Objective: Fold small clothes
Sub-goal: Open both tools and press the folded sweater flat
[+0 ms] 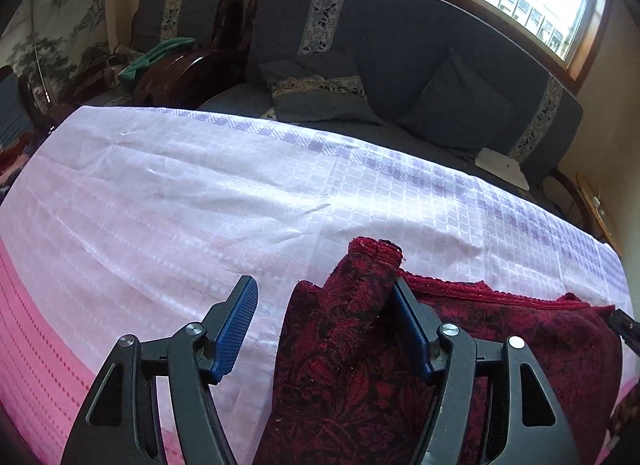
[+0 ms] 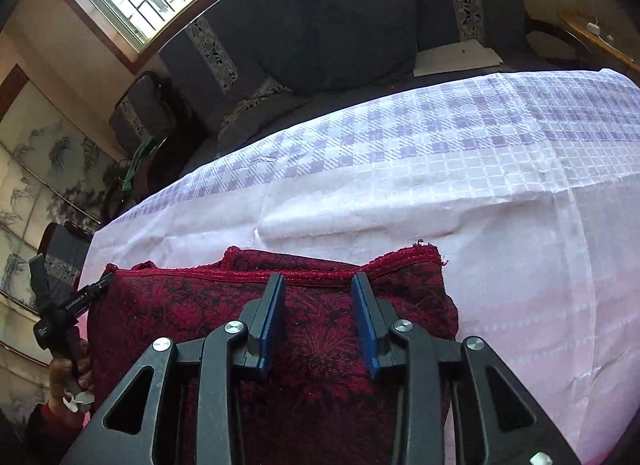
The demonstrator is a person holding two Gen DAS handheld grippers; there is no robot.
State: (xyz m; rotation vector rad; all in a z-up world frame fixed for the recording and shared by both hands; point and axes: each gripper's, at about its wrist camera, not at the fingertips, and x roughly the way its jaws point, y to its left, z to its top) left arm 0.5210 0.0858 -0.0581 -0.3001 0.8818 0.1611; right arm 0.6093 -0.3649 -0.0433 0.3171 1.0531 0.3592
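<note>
A dark red garment with a black floral pattern point(image 1: 344, 369) lies on a pink and lilac checked cloth point(image 1: 160, 193). In the left wrist view a raised fold of it leans against the inner side of the right finger point(image 1: 412, 325). My left gripper point(image 1: 324, 305) is open, with the left finger over bare cloth. In the right wrist view the garment point(image 2: 160, 305) lies flat and doubled over, its hemmed edge point(image 2: 312, 275) at the fingertips. My right gripper point(image 2: 318, 285) is open above it, holding nothing. The left gripper point(image 2: 68, 305) shows at the garment's left edge.
A dark blue sofa point(image 1: 400, 45) with cushions stands behind the table's far edge, with a white paper point(image 1: 502, 167) on its seat. An armchair point(image 1: 180, 17) with green cloth stands at the far left. A wooden side table point(image 2: 592, 33) stands to the right.
</note>
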